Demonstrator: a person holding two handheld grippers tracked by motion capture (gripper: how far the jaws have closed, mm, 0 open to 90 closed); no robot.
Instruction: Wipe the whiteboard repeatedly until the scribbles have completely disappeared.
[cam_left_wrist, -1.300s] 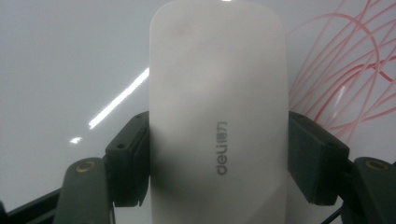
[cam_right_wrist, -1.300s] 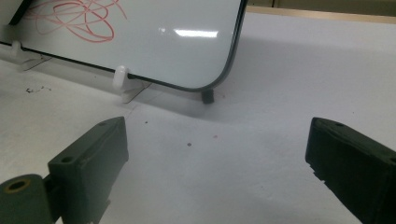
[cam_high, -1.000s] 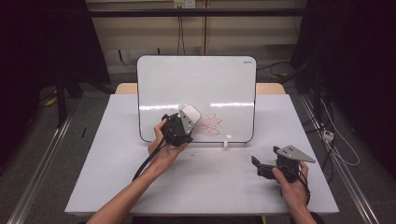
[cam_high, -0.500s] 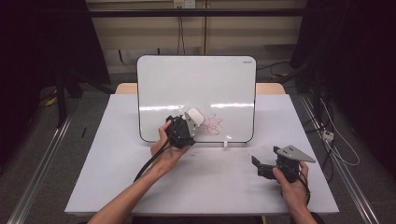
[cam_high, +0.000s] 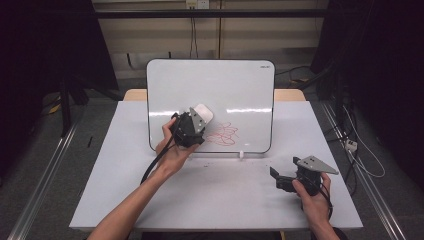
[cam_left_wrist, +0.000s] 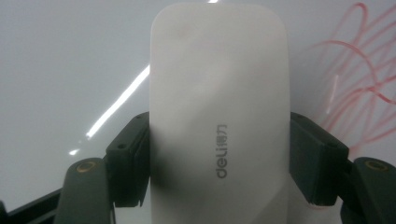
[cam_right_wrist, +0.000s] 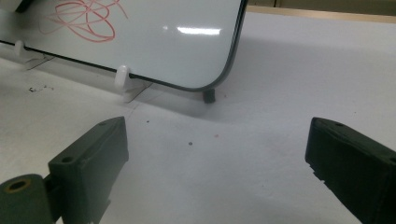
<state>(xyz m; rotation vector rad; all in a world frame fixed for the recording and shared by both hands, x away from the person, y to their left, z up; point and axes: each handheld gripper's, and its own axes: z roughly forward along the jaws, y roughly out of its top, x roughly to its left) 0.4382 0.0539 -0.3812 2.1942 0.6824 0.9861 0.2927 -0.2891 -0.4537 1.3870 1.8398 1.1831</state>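
Across the white table (cam_high: 150, 200), which sits on a wooden base in a dim room with dark curtains at both sides and cables on the floor, I see a whiteboard (cam_high: 240, 95) propped upright on small clips toward the far edge. On its lower middle is a red scribble (cam_high: 222, 134). My left gripper (cam_high: 196, 122) is up against the board just left of that scribble, its jaws pinching a white eraser (cam_left_wrist: 219, 116) from both sides, the eraser's face flat to the board. My right gripper (cam_high: 280, 177) rests low near the table's near right corner, jaws spread wide with bare table between them, well apart from the board. A few dark specks lie on the table by the board's foot
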